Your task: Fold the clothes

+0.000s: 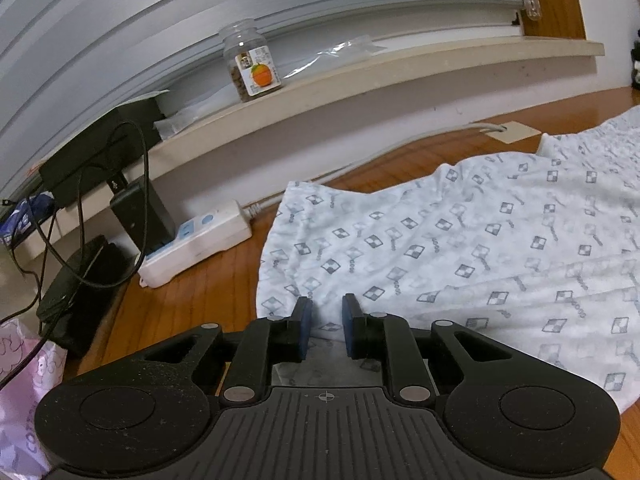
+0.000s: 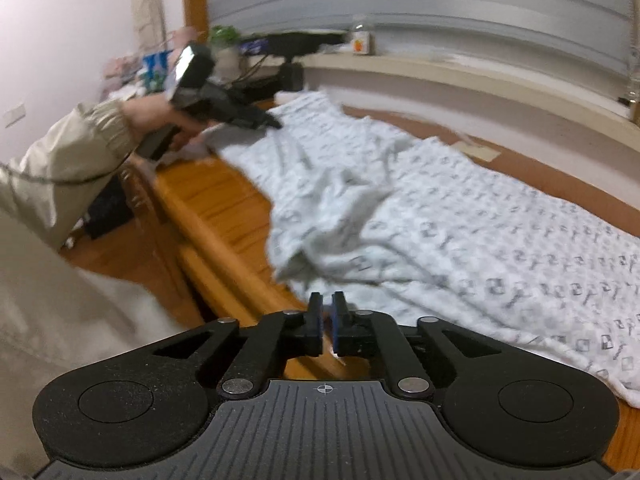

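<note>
A white garment [image 1: 460,240] printed with small grey checked squares lies spread on the wooden table [image 1: 200,300]. My left gripper [image 1: 326,308] hovers over its left hem. Its blue pads stand a little apart, and flat cloth shows through the gap. In the right wrist view the same garment [image 2: 460,220] is rumpled in the middle, and the left gripper [image 2: 256,118] sits at its far corner in a person's hand. My right gripper [image 2: 327,304] is at the table's front edge beside the garment's near hem. Only a thin slit separates its pads. A small pale scrap shows low between the fingers.
A white power strip [image 1: 200,240] with a black adapter and cables lies left of the garment. A sill [image 1: 400,68] behind carries a jar [image 1: 252,64] and a black box [image 1: 96,148]. A beige sleeve [image 2: 72,148] reaches in at left.
</note>
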`<state>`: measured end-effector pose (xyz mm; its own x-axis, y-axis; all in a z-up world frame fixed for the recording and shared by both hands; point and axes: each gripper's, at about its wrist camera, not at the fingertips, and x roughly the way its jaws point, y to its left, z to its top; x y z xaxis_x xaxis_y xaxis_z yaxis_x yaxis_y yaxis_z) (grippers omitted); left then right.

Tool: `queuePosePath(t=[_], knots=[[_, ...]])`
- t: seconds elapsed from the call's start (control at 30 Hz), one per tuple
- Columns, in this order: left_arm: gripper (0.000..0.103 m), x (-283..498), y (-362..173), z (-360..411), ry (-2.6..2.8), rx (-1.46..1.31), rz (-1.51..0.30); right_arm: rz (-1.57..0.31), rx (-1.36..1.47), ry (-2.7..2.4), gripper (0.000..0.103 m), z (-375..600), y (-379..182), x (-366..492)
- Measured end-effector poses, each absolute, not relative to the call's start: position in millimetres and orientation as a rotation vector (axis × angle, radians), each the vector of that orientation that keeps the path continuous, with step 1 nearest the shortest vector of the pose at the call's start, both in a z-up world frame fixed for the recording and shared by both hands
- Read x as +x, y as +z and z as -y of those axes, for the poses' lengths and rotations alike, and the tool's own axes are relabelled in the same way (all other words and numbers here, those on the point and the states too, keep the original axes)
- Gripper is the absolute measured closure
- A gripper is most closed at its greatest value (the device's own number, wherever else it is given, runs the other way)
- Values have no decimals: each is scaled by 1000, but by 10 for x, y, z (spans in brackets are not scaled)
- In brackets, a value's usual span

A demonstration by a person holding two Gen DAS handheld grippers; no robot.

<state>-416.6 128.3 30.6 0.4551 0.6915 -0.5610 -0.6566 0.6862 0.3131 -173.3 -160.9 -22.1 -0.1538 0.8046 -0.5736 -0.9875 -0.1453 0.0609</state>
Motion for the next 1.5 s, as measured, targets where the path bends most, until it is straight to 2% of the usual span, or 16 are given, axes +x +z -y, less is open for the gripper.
queuePosePath(t=[0.03,0.17,0.33,0.4,0.5,0.53,0.57,0.6,1.07,1.17,1.2,1.27,1.4,1.5], knots=[[84,-4171,308,-1271,834,55,-718,-511,-455,1673,84,1587,-226,-1712],[84,-4173,313,-1216,835,67,-722,-542,-404,1714,78,1474,-312,-1697],[84,-4186,318,-1224,831,46,-709,-566,-347,1723,59,1325,-362,-1687],[84,-4194,318,-1227,831,39,-704,-554,-335,1730,56,1309,-356,-1710],[84,-4198,318,-1226,831,34,-700,-522,-344,1767,56,1293,-355,-1802],[84,-4198,318,-1225,831,33,-700,-508,-355,1779,63,1287,-356,-1838],[84,-4198,319,-1223,831,32,-700,-512,-365,1780,73,1275,-361,-1846],[84,-4203,320,-1229,829,29,-699,-516,-374,1780,98,1264,-365,-1853],[84,-4209,319,-1269,823,14,-694,-533,-449,1872,98,1670,-273,-1883],[84,-4216,325,-1249,819,17,-697,-515,-418,1831,93,1698,-205,-1766],[84,-4229,334,-1234,815,17,-703,-505,-408,1816,88,1710,-174,-1721],[84,-4257,353,-1204,807,17,-716,-473,-370,1759,87,1725,-69,-1559],[83,-4287,381,-1153,800,27,-743,-419,-335,1621,69,1689,77,-1207],[83,-4292,389,-1114,797,66,-779,-429,-389,1459,69,1508,-19,-958]])
